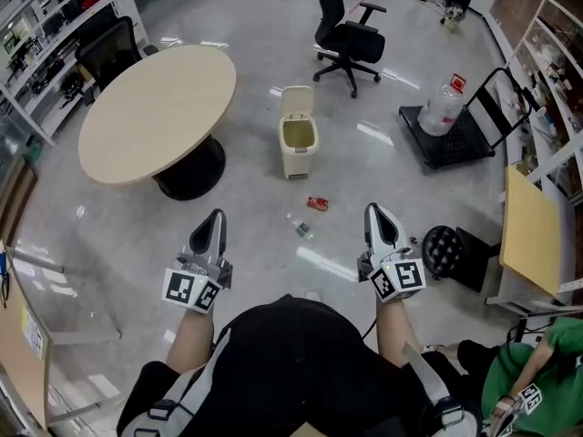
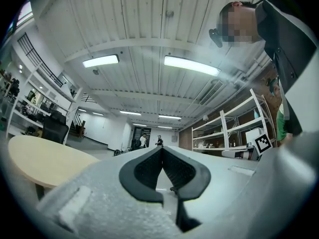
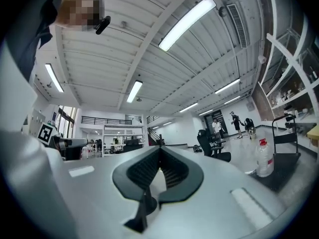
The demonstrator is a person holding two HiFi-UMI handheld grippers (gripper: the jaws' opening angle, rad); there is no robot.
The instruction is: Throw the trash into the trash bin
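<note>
Head view, from the left: a shelving rack (image 1: 46,25) stands along the far-left wall, with a black chair (image 1: 107,51) in front of it. Beside them is an oval beige tabletop (image 1: 155,112) on a dark round base.

Nearer the camera, the left tongs (image 1: 215,218) are held out over the grey floor (image 1: 127,262), pointing away from the person. In the left gripper view the left tongs (image 2: 162,151) have their two dark pads meeting at the tip, pressed together with nothing between them.

Right of the tabletop, in the middle of the floor, stands the cream trash bin (image 1: 298,135) with its lid tipped up and its mouth open. Between the bin and the two tongs lies the trash. A clear plastic bottle (image 1: 300,228) is on its side, and a small red crumpled piece (image 1: 317,204) sits just beyond it, to its right. Both are on the floor, apart from the bin and ahead of the tongs, touched by neither.

A black office chair (image 1: 346,35) stands beyond the bin. The right tongs (image 1: 374,211) point the same way as the left. In the right gripper view the right tongs (image 3: 159,151) are closed tip to tip and empty.

Further right there is a black stool (image 1: 444,251), a black cart (image 1: 455,139) carrying a large water jug (image 1: 444,107), and a pale board (image 1: 531,230). A person in green (image 1: 537,362) is at the lower-right corner.
</note>
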